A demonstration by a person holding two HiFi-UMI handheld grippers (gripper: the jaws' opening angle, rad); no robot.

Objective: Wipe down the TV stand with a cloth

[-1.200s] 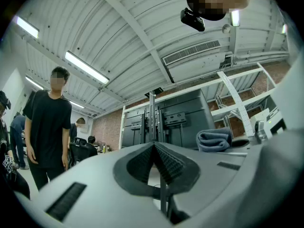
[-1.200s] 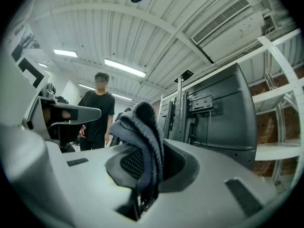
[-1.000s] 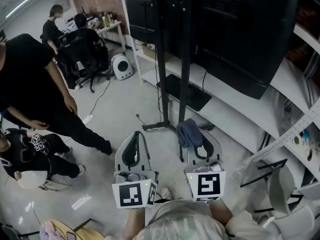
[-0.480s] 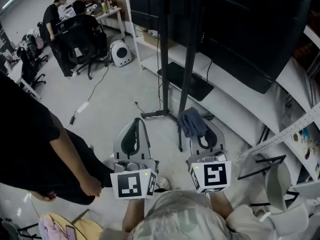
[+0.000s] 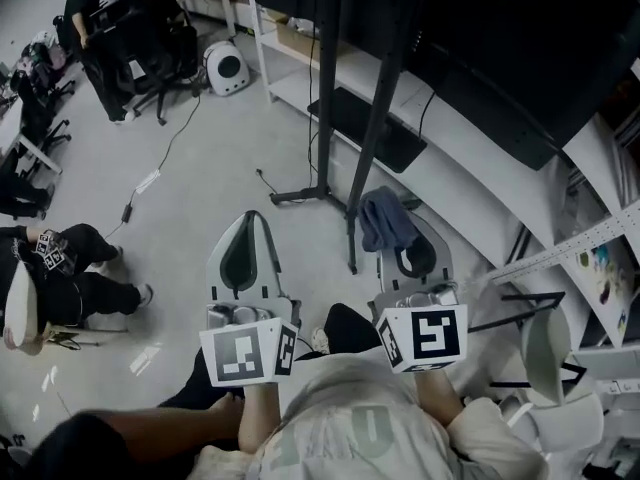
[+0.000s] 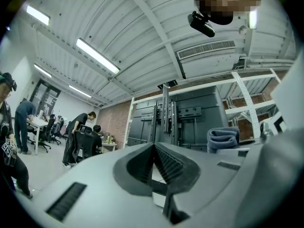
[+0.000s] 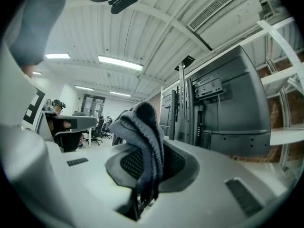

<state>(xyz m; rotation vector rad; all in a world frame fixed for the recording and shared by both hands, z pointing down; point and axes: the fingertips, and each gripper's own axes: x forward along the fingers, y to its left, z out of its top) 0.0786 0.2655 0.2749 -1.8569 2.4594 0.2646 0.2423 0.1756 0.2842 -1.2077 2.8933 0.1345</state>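
Note:
The TV stand [image 5: 383, 98] is a black two-pole frame on floor feet, with the big dark TV [image 5: 520, 48] on it. It stands just beyond both grippers in the head view. My right gripper [image 5: 392, 230] is shut on a blue-grey cloth [image 5: 384, 218], which bunches up over the jaw tips. In the right gripper view the cloth [image 7: 142, 137] hangs from the shut right gripper [image 7: 141, 184], with the TV stand [image 7: 183, 108] behind. My left gripper [image 5: 250, 223] is shut with nothing in it. In the left gripper view the left gripper [image 6: 154, 151] points toward the TV stand [image 6: 166, 113].
A white low shelf [image 5: 470, 208] runs along the wall behind the stand, with a black tray [image 5: 365, 143] on it. White racks [image 5: 590, 258] fill the right. A cable [image 5: 150, 178] crosses the floor. A person sits at left [image 5: 60, 278]; others are at desks [image 5: 110, 18].
The person in black who stood at the left has passed to the bottom edge. The view has swung so the stand's feet sit higher in frame. Both grippers stay shut, the right on the cloth.

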